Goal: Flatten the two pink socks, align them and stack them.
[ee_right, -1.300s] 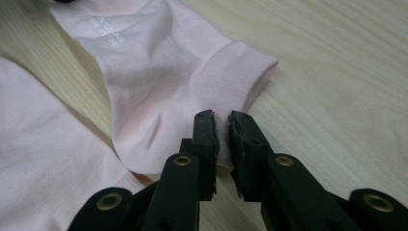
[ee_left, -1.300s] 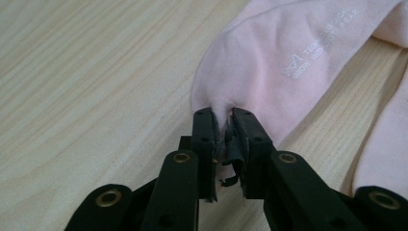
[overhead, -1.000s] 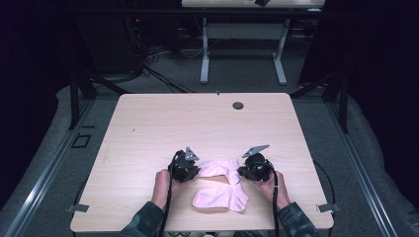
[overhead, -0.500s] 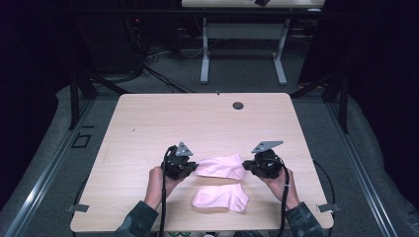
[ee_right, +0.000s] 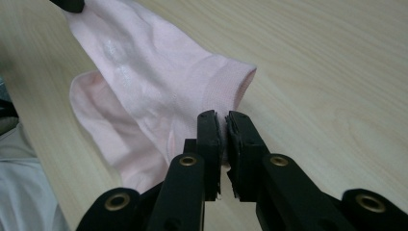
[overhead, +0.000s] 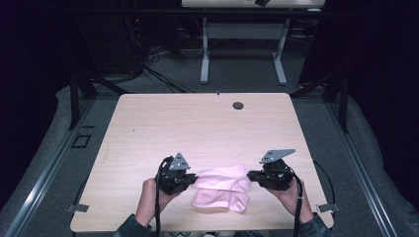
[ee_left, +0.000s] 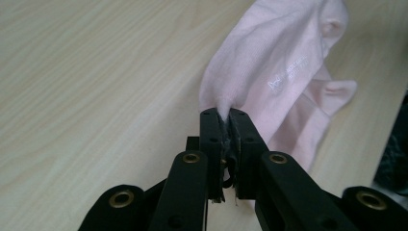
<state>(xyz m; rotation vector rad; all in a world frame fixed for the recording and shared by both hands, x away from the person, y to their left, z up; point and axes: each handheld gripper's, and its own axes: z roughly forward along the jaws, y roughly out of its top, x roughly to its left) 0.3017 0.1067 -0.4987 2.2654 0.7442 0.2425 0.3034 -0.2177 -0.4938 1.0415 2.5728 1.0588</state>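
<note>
Two pale pink socks are near the table's front edge. The upper sock hangs stretched between my two grippers, just above the lower sock, which lies flat on the wood. My left gripper is shut on one end of the upper sock, with fabric pinched between the pads at the left gripper's tips. My right gripper is shut on the ribbed cuff end, by the right gripper's tips. The lower sock shows beneath it.
The light wooden table has a round cable hole near its far edge. Its front edge runs just below the socks. Another table's legs stand on the dark floor beyond.
Both grippers have risen and drawn apart, lifting the upper sock off the table and pulling it taut over the lower one. Both stay shut.
</note>
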